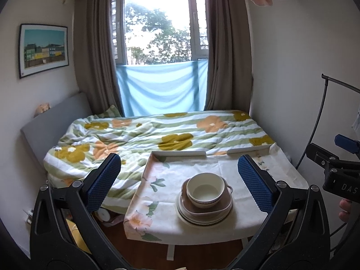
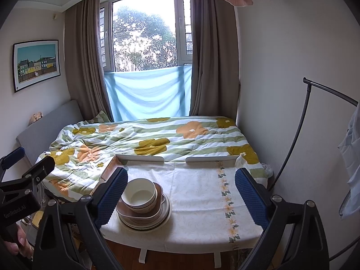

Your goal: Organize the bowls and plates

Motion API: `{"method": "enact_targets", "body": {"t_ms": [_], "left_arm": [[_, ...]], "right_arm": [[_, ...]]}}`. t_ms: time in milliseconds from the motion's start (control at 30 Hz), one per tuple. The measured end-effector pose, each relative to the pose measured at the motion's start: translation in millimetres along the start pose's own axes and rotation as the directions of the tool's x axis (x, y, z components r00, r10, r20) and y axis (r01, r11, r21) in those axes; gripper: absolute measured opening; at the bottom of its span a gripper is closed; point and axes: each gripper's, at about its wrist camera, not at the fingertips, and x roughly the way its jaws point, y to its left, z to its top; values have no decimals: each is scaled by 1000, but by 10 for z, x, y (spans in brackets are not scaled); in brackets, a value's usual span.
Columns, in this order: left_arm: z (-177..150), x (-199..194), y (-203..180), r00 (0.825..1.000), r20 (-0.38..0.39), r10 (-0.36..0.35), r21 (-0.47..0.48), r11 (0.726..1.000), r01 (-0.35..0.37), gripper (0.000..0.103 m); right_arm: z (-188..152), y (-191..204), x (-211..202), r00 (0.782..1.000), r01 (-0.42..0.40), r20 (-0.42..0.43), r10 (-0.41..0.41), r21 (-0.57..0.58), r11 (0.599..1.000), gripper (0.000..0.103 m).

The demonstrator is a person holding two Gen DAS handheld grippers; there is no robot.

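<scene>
A cream bowl [image 1: 205, 190] sits on top of a stack: below it a brown square dish [image 1: 210, 209], then round cream plates [image 1: 202, 219]. The stack stands near the front of a small table [image 1: 162, 211] covered by a floral cloth. In the right wrist view the same bowl [image 2: 140, 194] and plates [image 2: 146, 221] lie at the table's front left. My left gripper [image 1: 180, 184] is open, held back from the stack with nothing between its blue fingers. My right gripper [image 2: 181, 193] is open too, its left finger [image 2: 111, 198] overlapping the stack's left edge in view.
A bed [image 1: 139, 135] with a flowered quilt lies behind and left of the table [image 2: 202, 198]. White rails [image 1: 180, 153] edge the table's far side. A curved black stand [image 2: 301, 135] rises at the right by the wall. The wooden floor [image 1: 144, 247] shows below the front edge.
</scene>
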Motion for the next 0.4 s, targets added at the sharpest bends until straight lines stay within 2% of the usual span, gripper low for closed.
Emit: {"method": "enact_targets", "body": {"t_ms": [167,400], "left_arm": [[4,-62,0,999,44,28,18,999,-29,103],[-3,35,1,999,30,22,30,999,-22,103]], "right_arm": [[3,26,14,1000,0,-2,0,1,1000,95],[2,71,96,1000,2,-18,-2,11,1000,95]]}}
